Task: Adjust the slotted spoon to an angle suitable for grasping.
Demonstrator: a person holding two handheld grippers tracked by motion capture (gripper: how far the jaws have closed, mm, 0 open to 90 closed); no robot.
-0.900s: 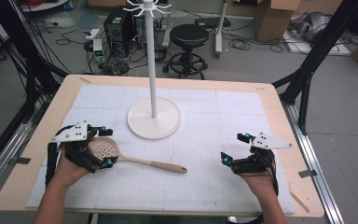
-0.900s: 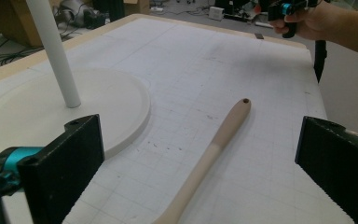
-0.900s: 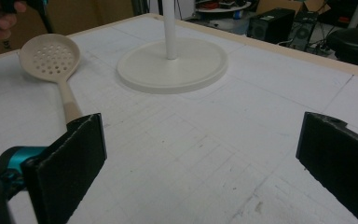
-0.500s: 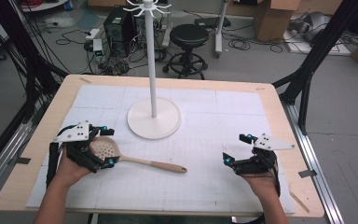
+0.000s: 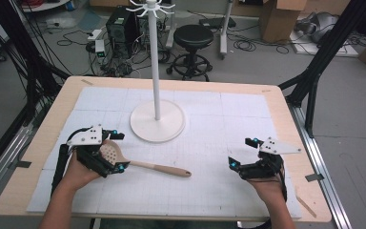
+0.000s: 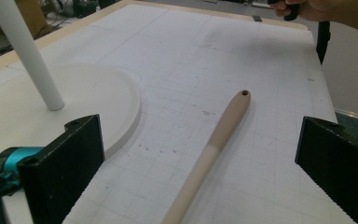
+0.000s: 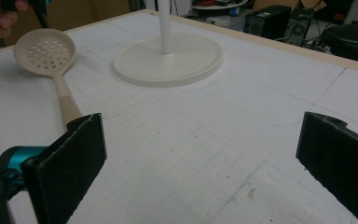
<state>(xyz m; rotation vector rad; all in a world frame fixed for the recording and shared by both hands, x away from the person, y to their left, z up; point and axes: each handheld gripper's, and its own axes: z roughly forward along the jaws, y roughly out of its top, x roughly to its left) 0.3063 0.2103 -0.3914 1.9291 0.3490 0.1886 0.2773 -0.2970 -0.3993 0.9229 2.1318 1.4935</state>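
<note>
High view: spoon (image 5: 145,164) clear of table (image 5: 43,143) edges.

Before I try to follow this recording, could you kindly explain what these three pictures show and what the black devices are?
There is no robot here. A person at a table holds a hand-held gripper in each hand; each has two black jaws that open and close.

The high view looks down from above the person's side. The left gripper is at its left, the right gripper at its right. The other two pictures come from cameras riding on the grippers, looking out between their own jaws.

On the white gridded mat lies a slotted spoon with a perforated round head and a wooden handle. Behind it stands a white stand: a round base with a tall pole.

Nothing is held. Both grippers are open; the left one's jaws sit on either side of the spoon without closing on it.
</note>
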